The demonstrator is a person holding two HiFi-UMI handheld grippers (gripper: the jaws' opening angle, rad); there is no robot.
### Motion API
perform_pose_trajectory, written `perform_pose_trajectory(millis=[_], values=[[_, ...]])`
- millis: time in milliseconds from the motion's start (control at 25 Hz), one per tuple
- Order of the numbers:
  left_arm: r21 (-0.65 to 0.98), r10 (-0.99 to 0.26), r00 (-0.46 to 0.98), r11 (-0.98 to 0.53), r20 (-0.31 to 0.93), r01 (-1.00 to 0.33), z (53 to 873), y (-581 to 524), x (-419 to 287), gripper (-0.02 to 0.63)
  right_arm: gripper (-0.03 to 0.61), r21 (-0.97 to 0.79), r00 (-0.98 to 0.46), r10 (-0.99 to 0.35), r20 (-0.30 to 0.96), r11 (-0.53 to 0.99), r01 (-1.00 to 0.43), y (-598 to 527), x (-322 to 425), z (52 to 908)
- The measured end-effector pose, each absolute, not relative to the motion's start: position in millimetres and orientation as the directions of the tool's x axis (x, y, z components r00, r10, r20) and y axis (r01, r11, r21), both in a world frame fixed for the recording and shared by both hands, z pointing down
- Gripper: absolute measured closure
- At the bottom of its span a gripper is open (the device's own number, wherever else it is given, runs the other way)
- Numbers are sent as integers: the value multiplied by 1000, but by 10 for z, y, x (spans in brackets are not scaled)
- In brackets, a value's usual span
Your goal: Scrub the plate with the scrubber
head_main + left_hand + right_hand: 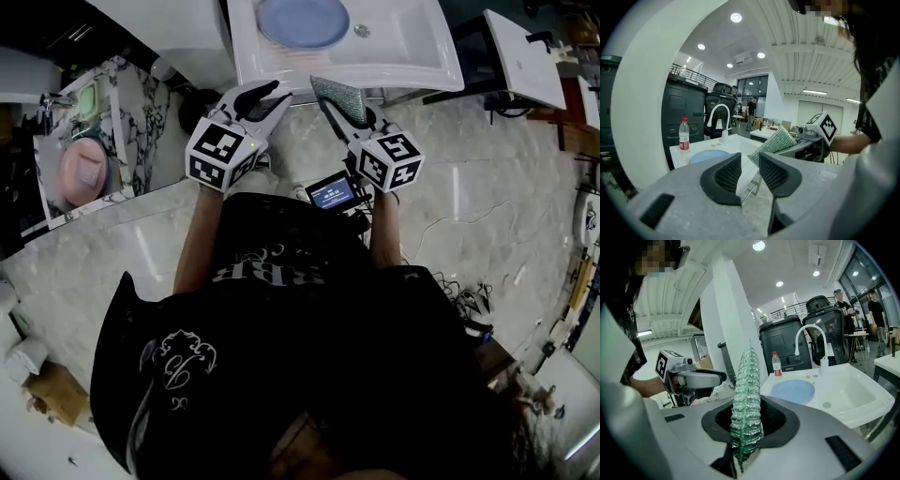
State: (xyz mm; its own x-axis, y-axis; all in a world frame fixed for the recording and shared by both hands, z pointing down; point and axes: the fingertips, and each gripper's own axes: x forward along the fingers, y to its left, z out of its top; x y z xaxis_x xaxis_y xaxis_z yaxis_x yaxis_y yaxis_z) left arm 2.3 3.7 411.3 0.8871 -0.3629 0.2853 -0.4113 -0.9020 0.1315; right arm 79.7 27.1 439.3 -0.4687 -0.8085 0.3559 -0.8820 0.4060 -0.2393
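tongs, two pairs: right tongs (746,430) clamped on a flat, leaf-shaped scrubber (746,394) of glittering green mesh, upright and seen edge-on; left tongs (750,164), ribbed black pads a little apart, grip nothing. both hover near the front of a glossy white sink (862,401), not touching it. round pale-blue plate (793,391) lies in the basin beside the drain. red-capped bottle (776,364) and curved white faucet (806,338) stand behind. scrubber's lower end is hidden between the pads.
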Motion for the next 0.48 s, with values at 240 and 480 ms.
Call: perform_pose_trajectory(millis=[240, 480], values=[[115, -410, 857, -879, 313, -462, 4154, 547, 21, 486, 488, -256, -519, -791, 323, 455, -853, 723, 803, 4364], [113, -426, 847, -870, 319, -480, 4184, 996, 91, 486, 488, -255, -553, -772, 313, 493, -832, 1131, 812, 4357]])
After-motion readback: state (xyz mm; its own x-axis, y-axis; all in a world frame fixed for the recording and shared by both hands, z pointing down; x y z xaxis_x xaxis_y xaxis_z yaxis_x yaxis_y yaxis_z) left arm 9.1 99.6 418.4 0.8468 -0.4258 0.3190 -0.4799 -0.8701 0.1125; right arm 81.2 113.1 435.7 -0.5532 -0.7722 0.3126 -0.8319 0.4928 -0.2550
